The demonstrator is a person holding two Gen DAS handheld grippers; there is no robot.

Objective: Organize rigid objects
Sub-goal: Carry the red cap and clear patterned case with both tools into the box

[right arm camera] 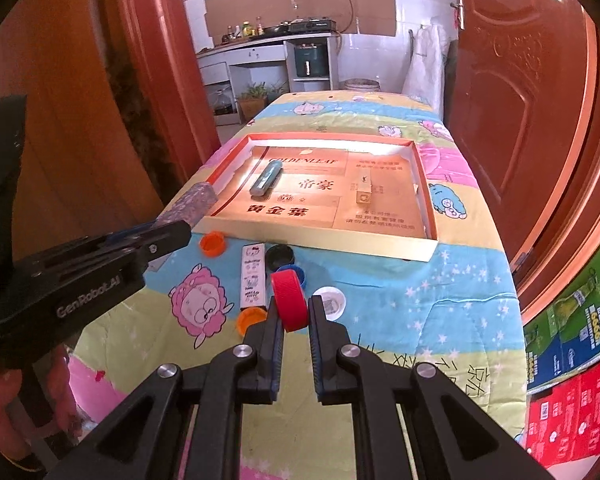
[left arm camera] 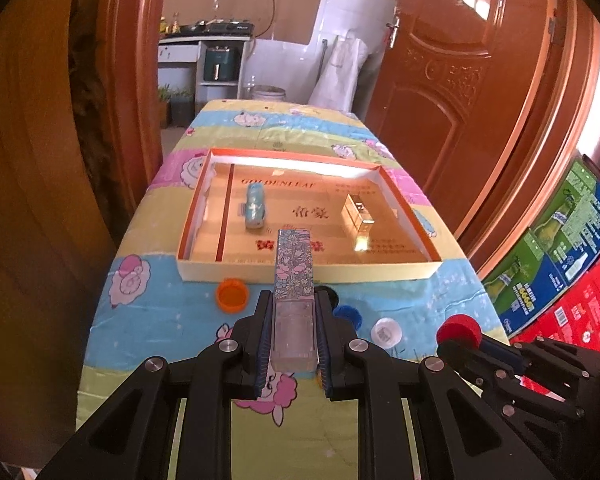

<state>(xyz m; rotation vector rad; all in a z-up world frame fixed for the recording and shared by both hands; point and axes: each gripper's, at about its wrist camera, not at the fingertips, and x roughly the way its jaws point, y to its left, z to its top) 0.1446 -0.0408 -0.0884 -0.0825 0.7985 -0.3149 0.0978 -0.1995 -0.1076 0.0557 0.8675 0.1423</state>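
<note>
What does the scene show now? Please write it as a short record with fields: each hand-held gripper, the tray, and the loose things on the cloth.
left hand-held gripper: shut on floral bar, clear end between the pads
right hand-held gripper: shut on red cap
tray: shallow cardboard box lid on the cloth
in tray: blue lighter, gold case
on cloth before tray: orange cap, black cap, blue cap, white cap, white cartoon bar, second orange cap
</note>
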